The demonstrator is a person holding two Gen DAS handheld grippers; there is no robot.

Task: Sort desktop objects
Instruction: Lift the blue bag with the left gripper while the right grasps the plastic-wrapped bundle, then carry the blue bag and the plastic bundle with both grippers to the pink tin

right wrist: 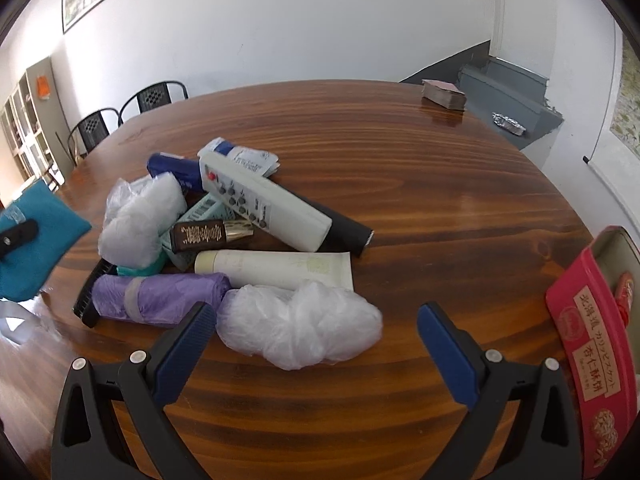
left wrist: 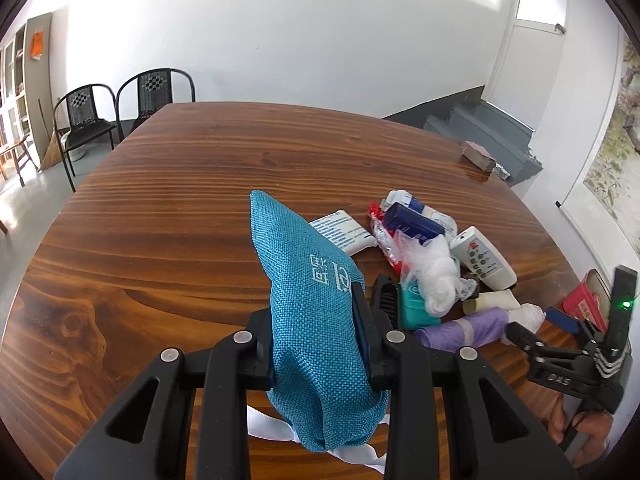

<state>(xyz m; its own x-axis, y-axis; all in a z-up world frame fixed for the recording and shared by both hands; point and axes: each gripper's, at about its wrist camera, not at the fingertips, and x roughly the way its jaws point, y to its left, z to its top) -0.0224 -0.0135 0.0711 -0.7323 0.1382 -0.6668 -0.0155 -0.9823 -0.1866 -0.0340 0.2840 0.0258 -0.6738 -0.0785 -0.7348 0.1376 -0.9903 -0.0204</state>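
A wooden table (right wrist: 400, 168) in a white-walled room, clutter piled near its right edge.

The left gripper (left wrist: 316, 344) has its jaws clamped on a teal woven pouch (left wrist: 308, 300), held clear of the pile – probably to sort it elsewhere. The right gripper (right wrist: 312, 356) hovers with jaws wide and empty around a crumpled plastic bag (right wrist: 300, 324) – likely the next pick – beside a red tin (right wrist: 588, 360).

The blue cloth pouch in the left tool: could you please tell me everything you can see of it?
The blue cloth pouch is a coarse-woven turquoise fabric bag with white printed characters. It looks soft and partly filled. The left tool is shut on its middle and holds it above the table, one corner pointing up and away. White ribbon hangs beneath it.
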